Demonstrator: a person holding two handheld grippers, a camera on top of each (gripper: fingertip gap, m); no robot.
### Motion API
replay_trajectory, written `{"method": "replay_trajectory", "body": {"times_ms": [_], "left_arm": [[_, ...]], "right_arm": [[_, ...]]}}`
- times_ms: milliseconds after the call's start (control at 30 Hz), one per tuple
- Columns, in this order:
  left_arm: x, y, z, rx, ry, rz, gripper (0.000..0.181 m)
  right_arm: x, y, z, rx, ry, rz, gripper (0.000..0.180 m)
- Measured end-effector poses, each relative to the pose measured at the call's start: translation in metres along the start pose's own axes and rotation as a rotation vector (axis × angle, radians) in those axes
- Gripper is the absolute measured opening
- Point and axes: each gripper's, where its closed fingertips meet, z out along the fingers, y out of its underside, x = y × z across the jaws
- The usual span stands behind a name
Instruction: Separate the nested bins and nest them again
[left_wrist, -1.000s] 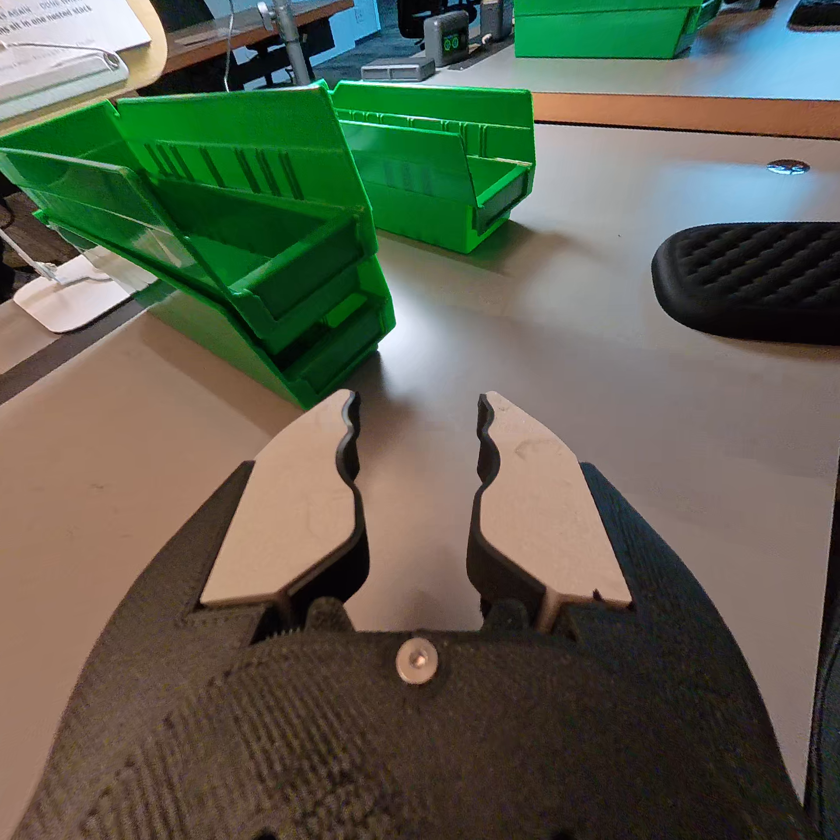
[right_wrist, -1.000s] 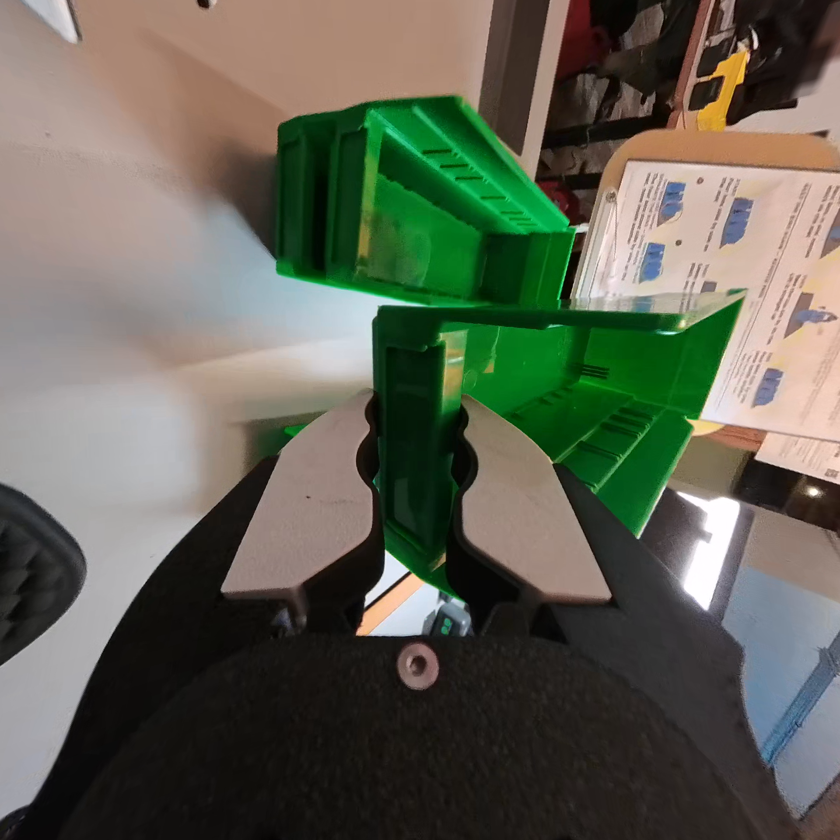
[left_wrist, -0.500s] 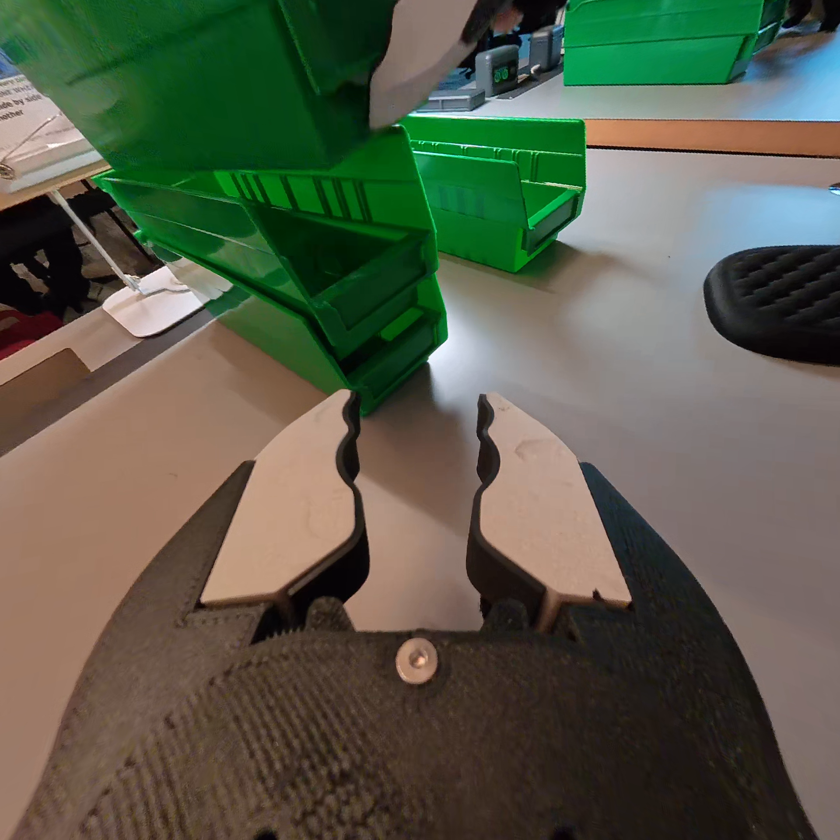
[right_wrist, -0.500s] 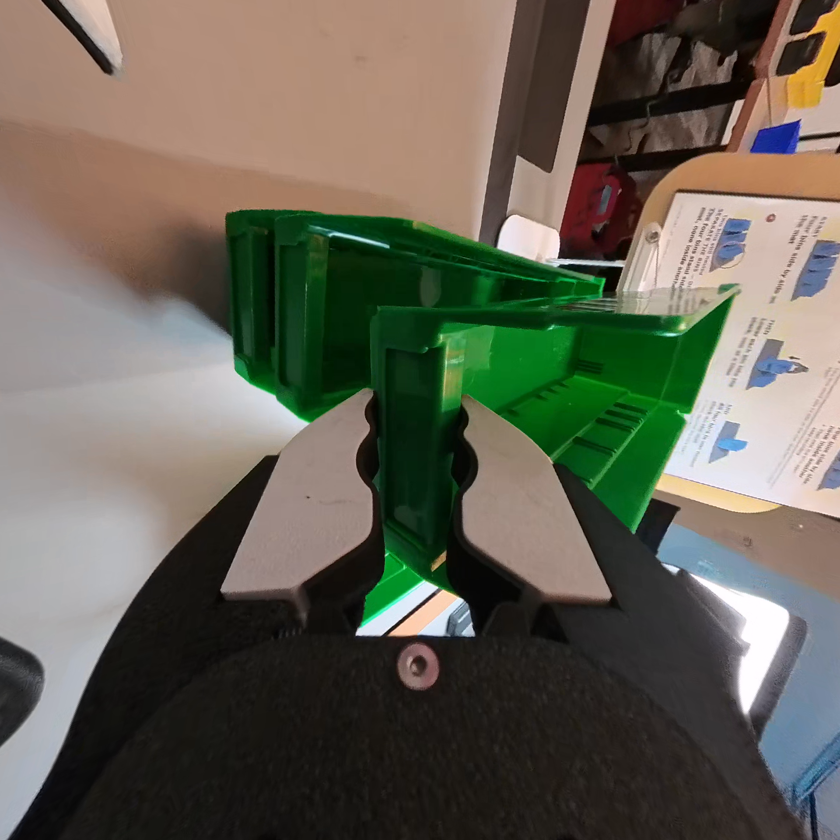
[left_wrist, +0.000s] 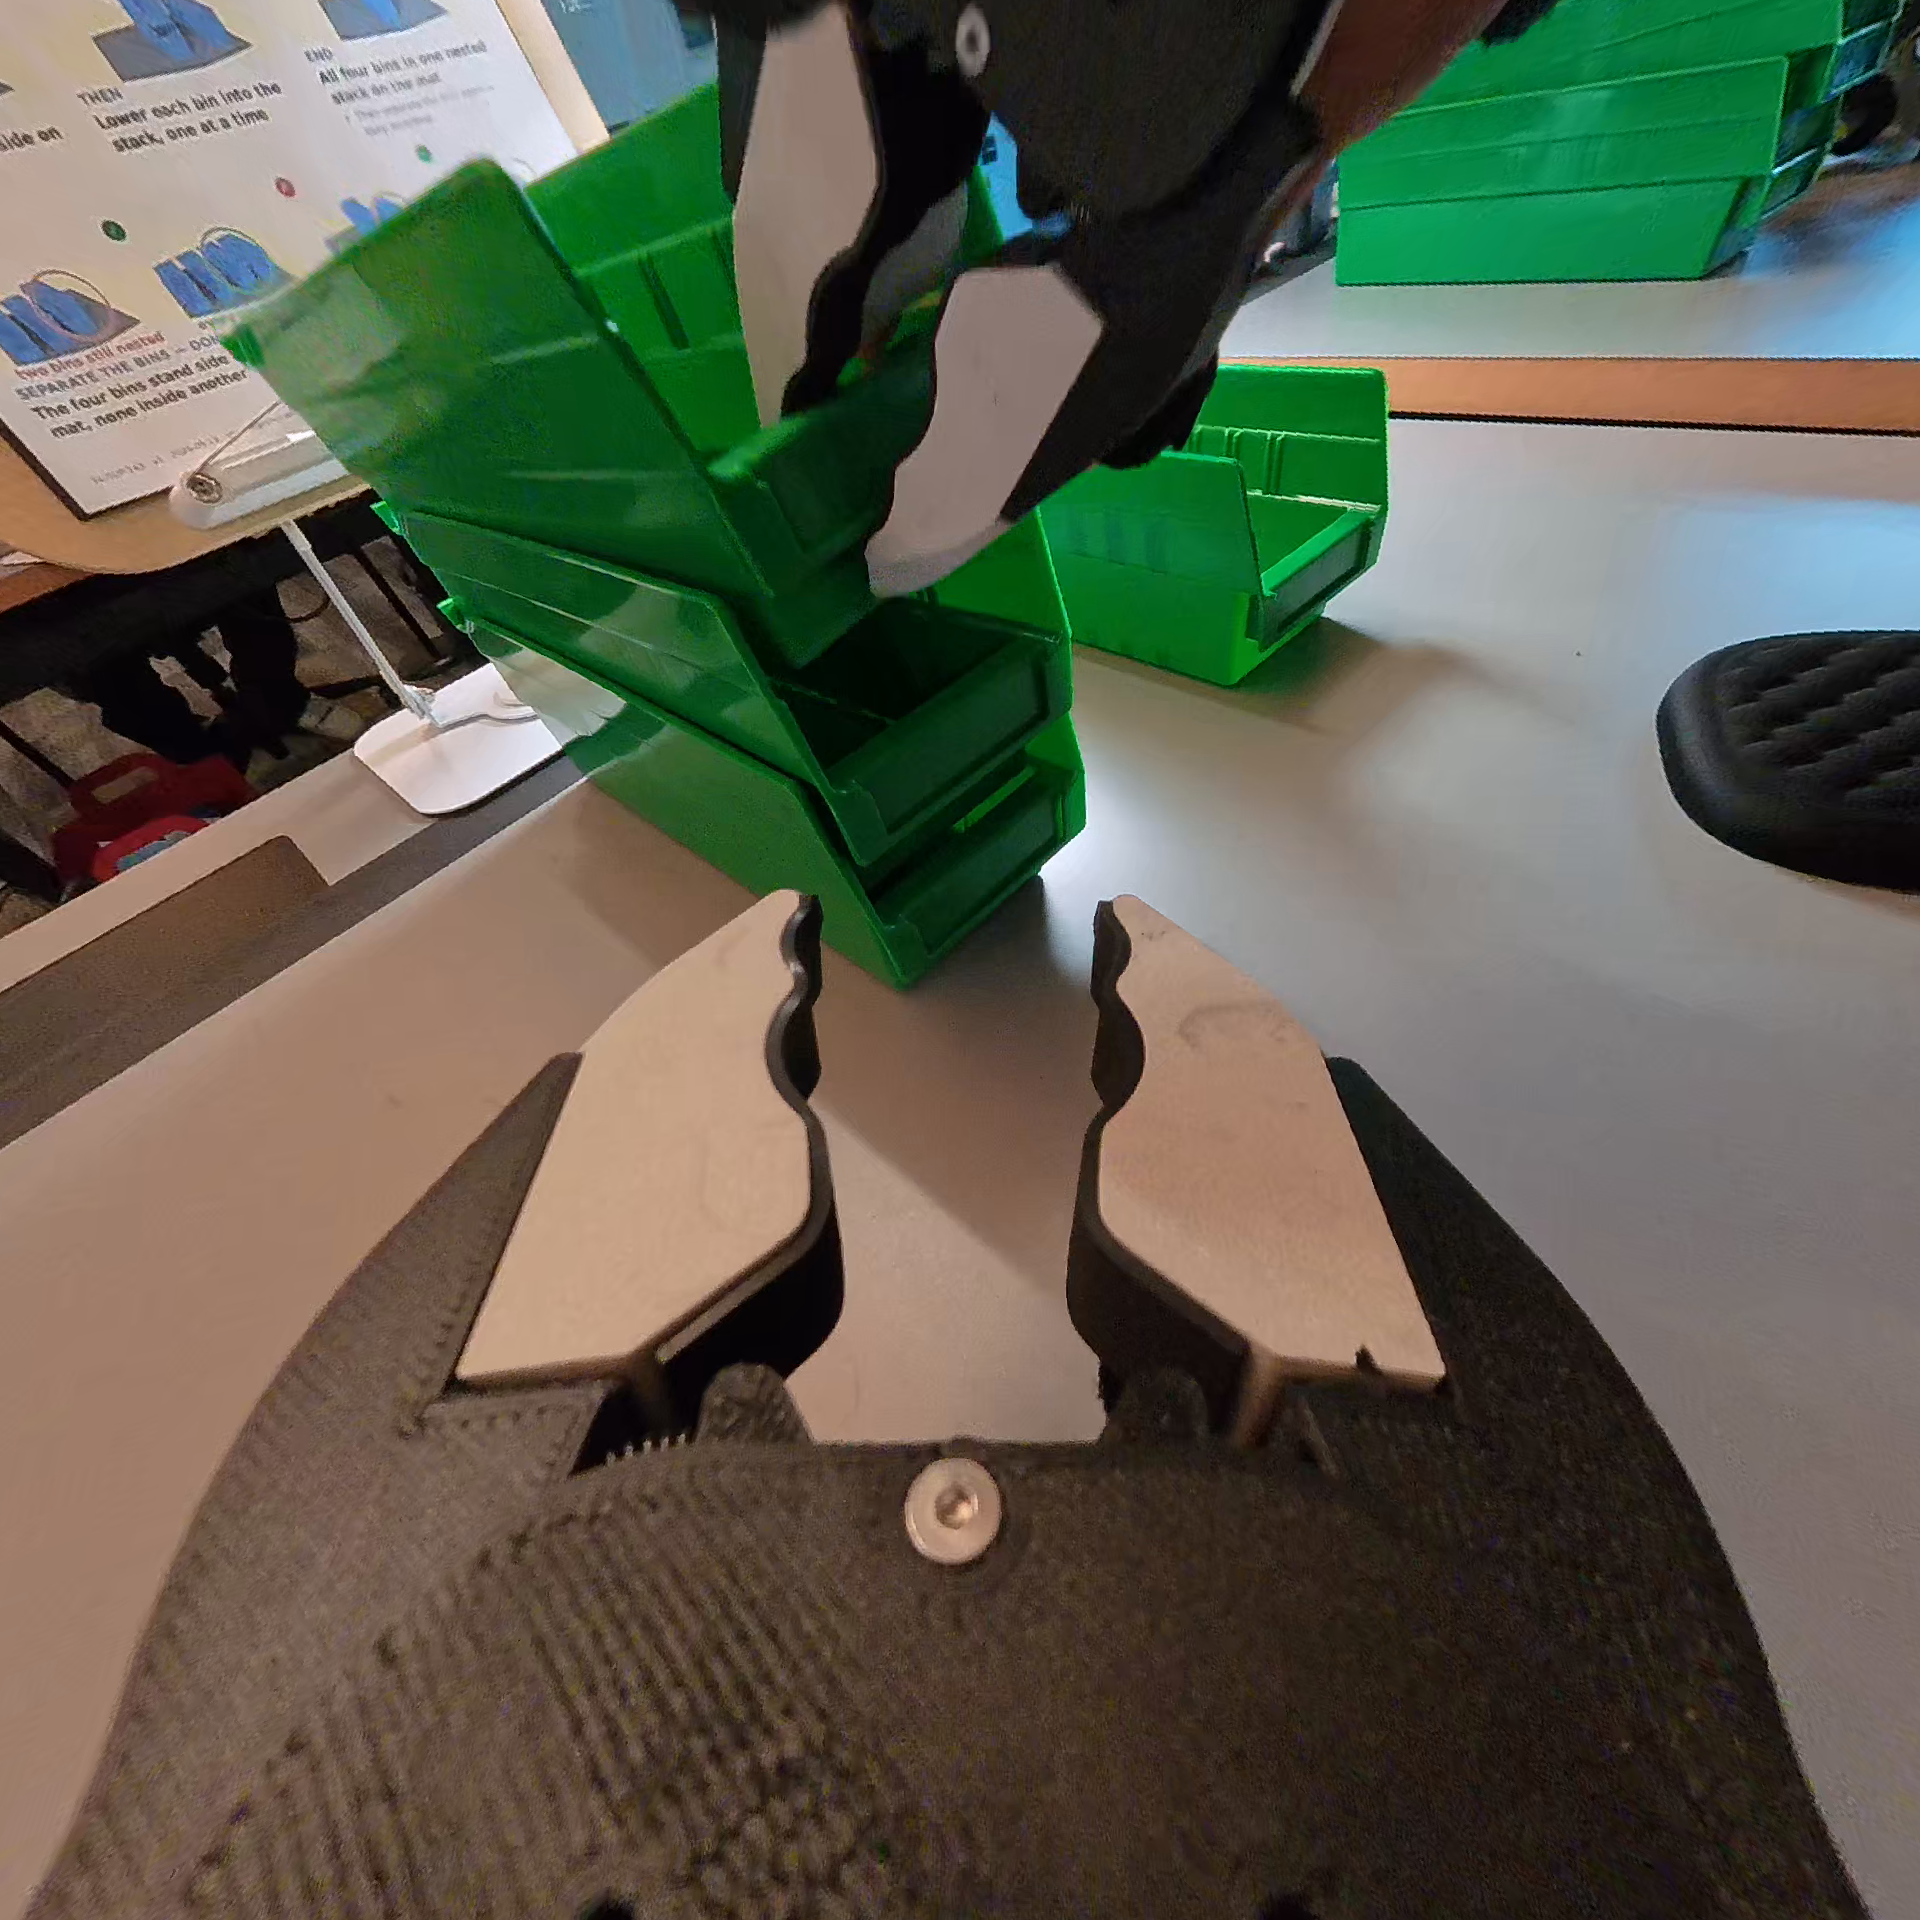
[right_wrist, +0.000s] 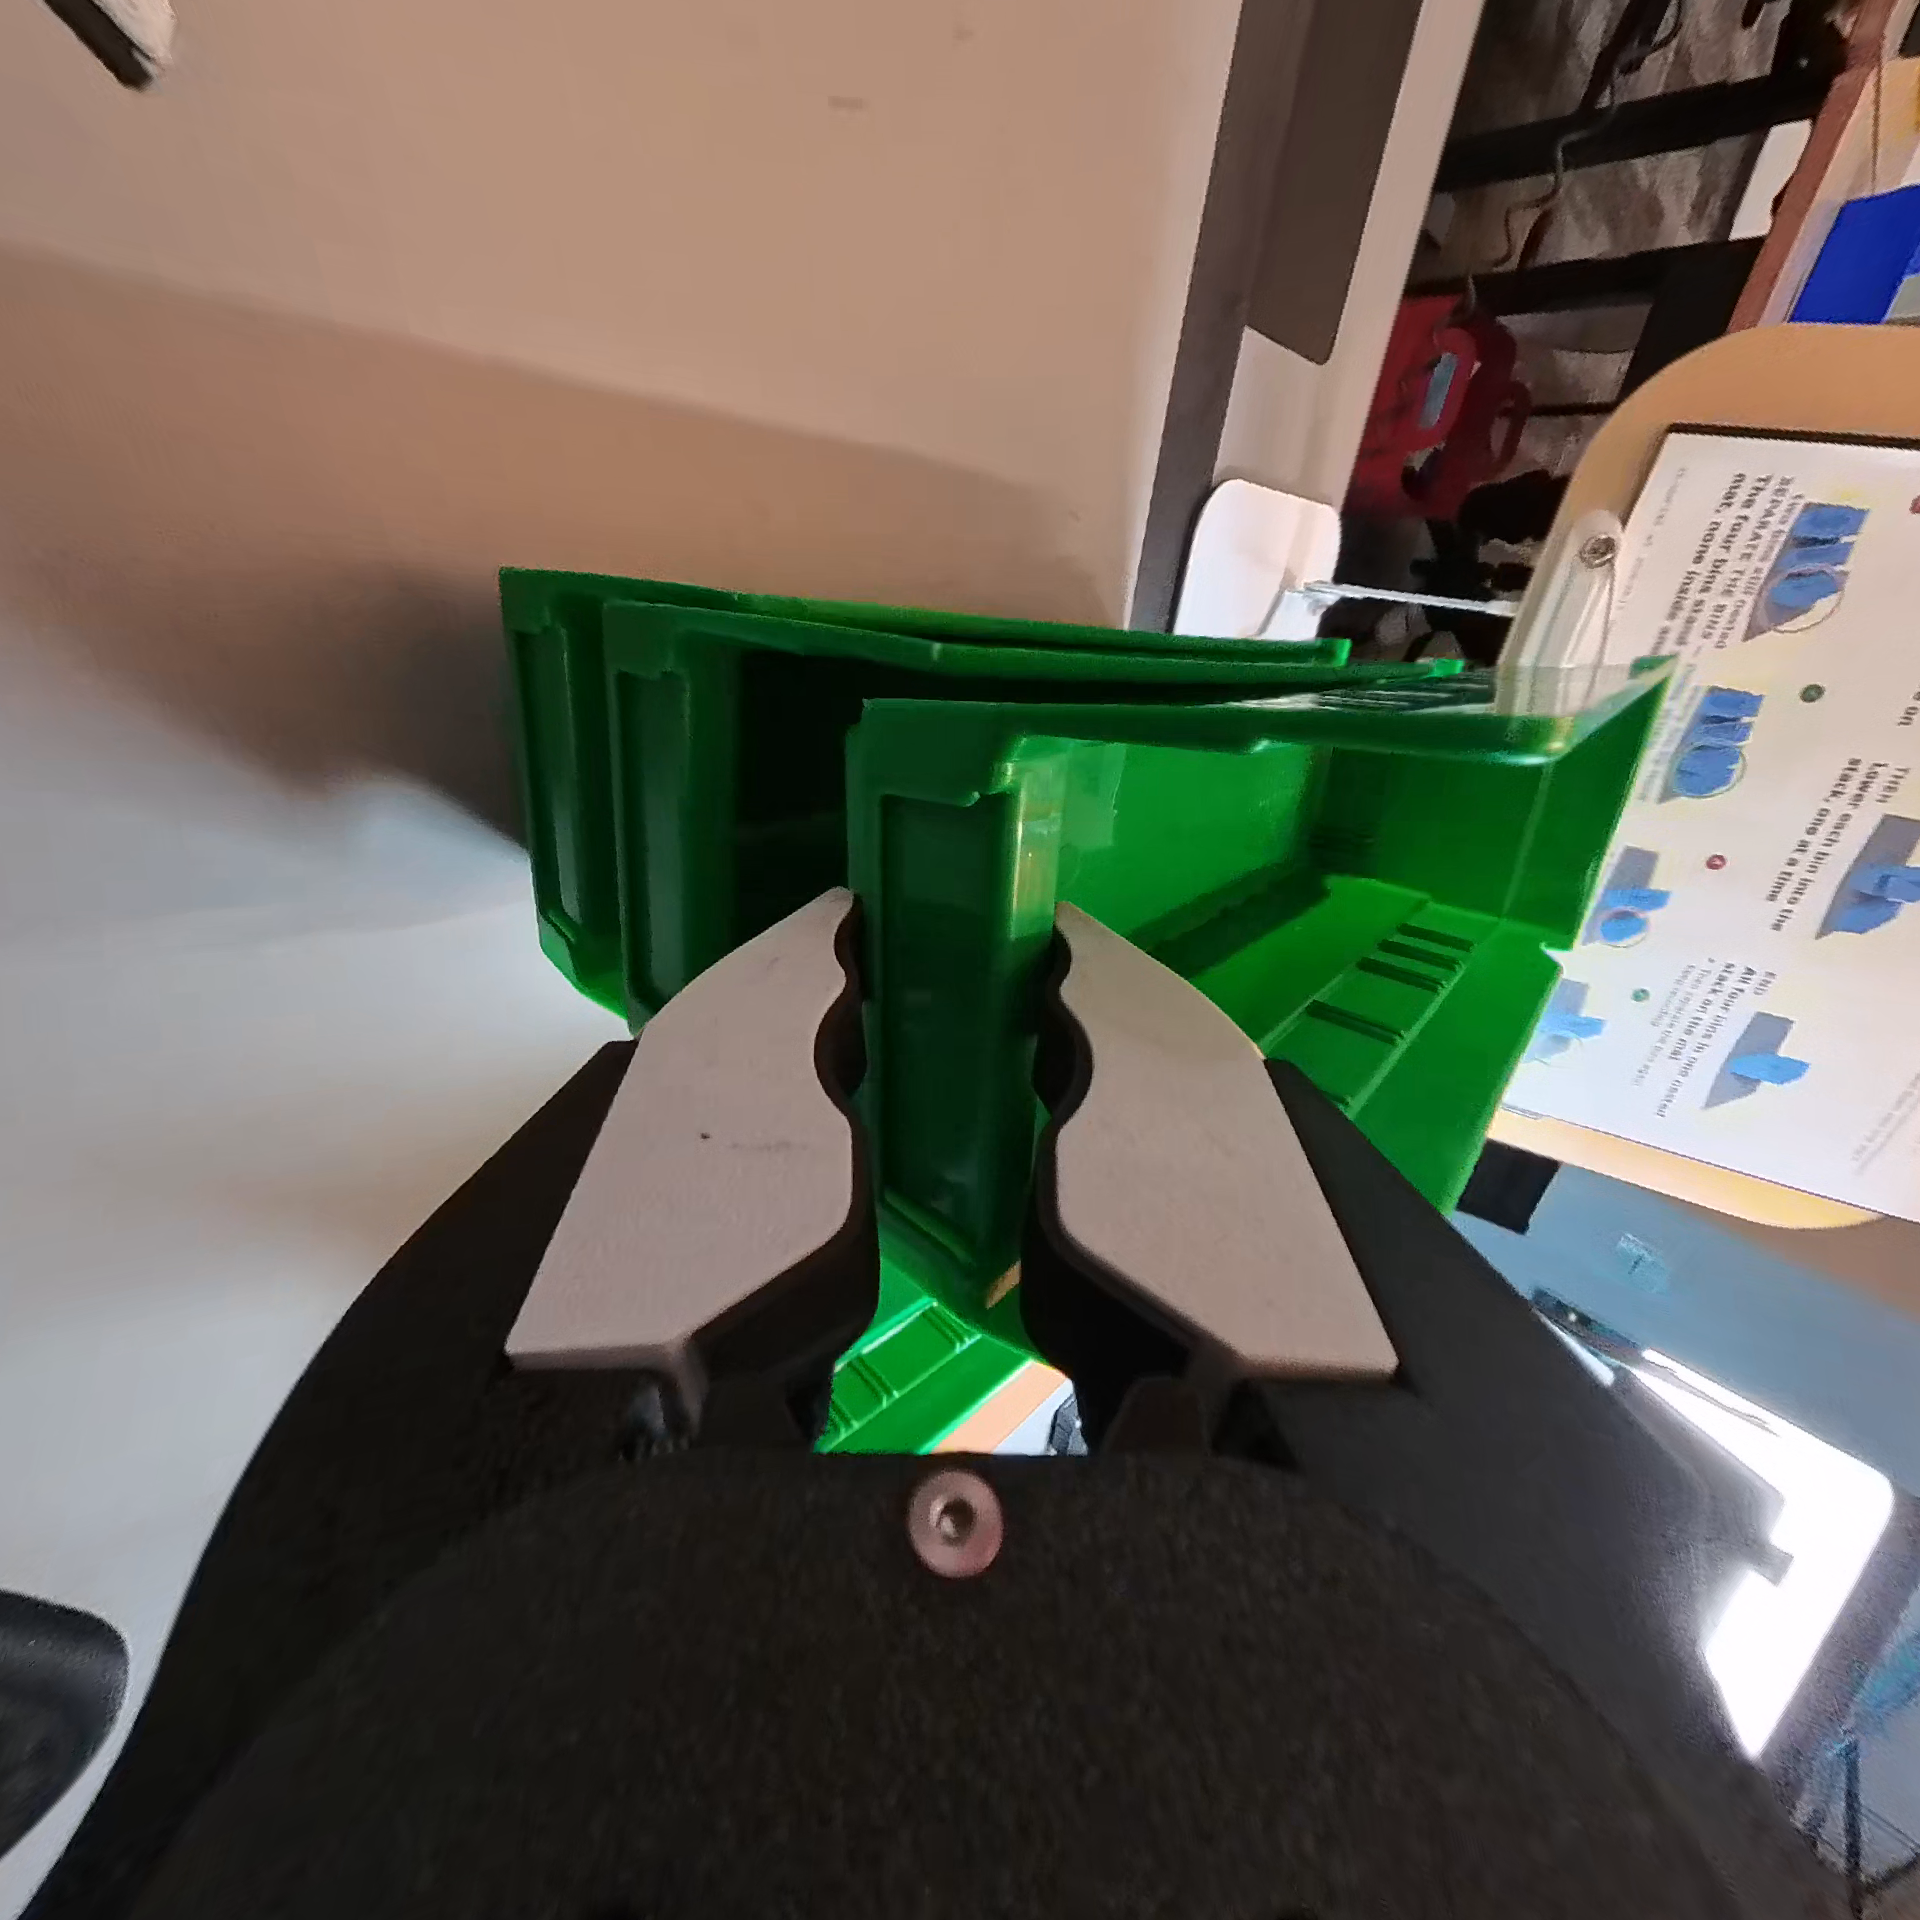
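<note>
Right gripper is clamped on front lip of top bin, tilted over two-bin stack. Left gripper is agape, empty. Bin should be levelled, lowered squarely.

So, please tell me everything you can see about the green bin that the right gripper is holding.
The held bin is bright green glossy plastic, long and open-topped, with slotted side walls and a low front lip bearing a recessed label slot. It looks empty. The right gripper is shut on that front lip. The bin is tilted, back end raised, above the two nested bins on the table; whether it touches them cannot be told.
</note>
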Motion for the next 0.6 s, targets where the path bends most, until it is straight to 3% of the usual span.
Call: {"method": "replay_trajectory", "body": {"times_ms": [300,367,600], "left_arm": [[0.000,0.000,0.000,0.001,0.001,0.001,0.050],[0.001,0.001,0.000,0.000,0.003,0.003,0.050],[0.001,0.003,0.001,-0.003,0.007,0.004,0.049]], "right_arm": [[-0.008,-0.003,0.018,0.014,0.022,0.017,0.030],[-0.008,-0.003,0.019,0.010,0.027,0.023,0.042],[-0.007,-0.023,-0.021,0.144,0.021,0.059,0.050]]}}
